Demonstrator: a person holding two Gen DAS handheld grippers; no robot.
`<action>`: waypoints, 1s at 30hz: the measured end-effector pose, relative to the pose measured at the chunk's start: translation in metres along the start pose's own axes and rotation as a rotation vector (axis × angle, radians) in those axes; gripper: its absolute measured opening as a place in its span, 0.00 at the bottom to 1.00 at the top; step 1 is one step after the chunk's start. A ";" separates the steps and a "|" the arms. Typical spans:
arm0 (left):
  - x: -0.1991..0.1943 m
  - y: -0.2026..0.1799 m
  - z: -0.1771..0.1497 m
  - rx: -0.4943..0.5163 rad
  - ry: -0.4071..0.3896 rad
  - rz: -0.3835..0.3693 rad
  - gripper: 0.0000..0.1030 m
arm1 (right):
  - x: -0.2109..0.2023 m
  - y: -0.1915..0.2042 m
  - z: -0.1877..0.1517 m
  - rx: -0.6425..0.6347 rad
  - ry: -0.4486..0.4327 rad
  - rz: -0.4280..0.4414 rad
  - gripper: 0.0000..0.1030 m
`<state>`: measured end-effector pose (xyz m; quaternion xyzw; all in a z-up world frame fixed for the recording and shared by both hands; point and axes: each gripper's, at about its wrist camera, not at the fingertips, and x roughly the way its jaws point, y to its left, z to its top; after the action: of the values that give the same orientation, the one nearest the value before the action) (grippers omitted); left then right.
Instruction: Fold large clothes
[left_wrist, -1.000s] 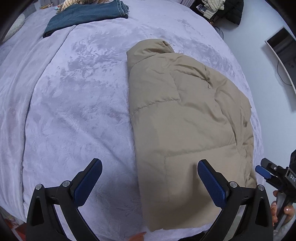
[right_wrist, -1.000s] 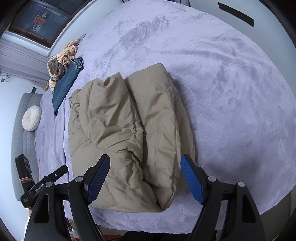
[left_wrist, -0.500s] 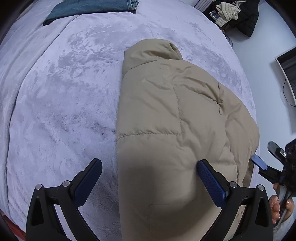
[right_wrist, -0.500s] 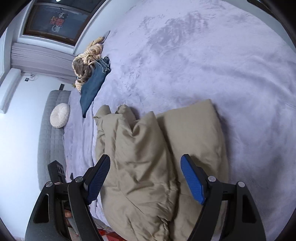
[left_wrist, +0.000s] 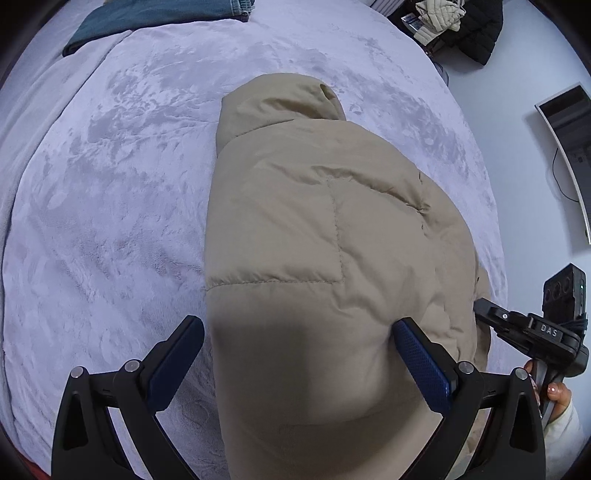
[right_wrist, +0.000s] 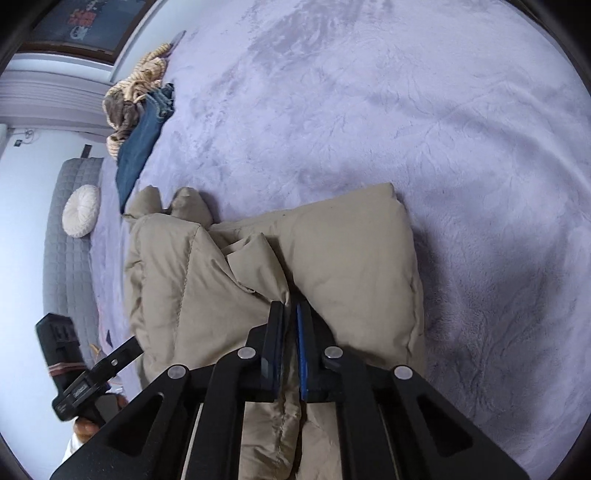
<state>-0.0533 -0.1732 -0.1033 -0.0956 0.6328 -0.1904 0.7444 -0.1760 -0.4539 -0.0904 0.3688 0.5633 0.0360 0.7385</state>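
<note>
A beige puffer jacket (left_wrist: 314, 221) lies partly folded on the lilac bed blanket (left_wrist: 92, 184), hood end away from me. My left gripper (left_wrist: 297, 343) is open and low over the jacket's near end. Its left finger (left_wrist: 177, 354) is over the blanket, and its right finger (left_wrist: 417, 354) rests against the jacket. In the right wrist view my right gripper (right_wrist: 290, 308) is closing its jaws on a raised fold of the jacket (right_wrist: 351, 251), with the fabric pinched between the blue pads. A hand holds the right gripper's handle at the left wrist view's right edge.
Folded blue jeans (right_wrist: 140, 147) and a striped garment (right_wrist: 136, 92) lie at the bed's far side. A round white cushion (right_wrist: 81, 216) sits on a grey sofa (right_wrist: 62, 258). Dark clothes (left_wrist: 461, 26) are piled beyond the bed, and a flat screen (left_wrist: 569, 147) stands on the floor.
Both grippers have come down closer to the jacket. The right gripper's jaws, wide apart before, have closed onto a fold of it. The left jaws have stayed wide.
</note>
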 end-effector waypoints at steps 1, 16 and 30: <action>0.001 0.002 0.000 -0.003 0.006 -0.005 1.00 | -0.009 -0.001 -0.001 -0.014 -0.010 0.003 0.33; 0.009 0.008 -0.004 -0.018 0.028 -0.076 1.00 | 0.022 -0.097 -0.014 0.225 0.041 0.274 1.00; -0.006 0.035 0.013 0.022 -0.023 -0.178 1.00 | 0.046 -0.013 0.010 -0.068 0.191 0.343 1.00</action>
<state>-0.0357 -0.1401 -0.1096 -0.1454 0.6110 -0.2616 0.7329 -0.1557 -0.4467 -0.1342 0.4291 0.5582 0.2151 0.6767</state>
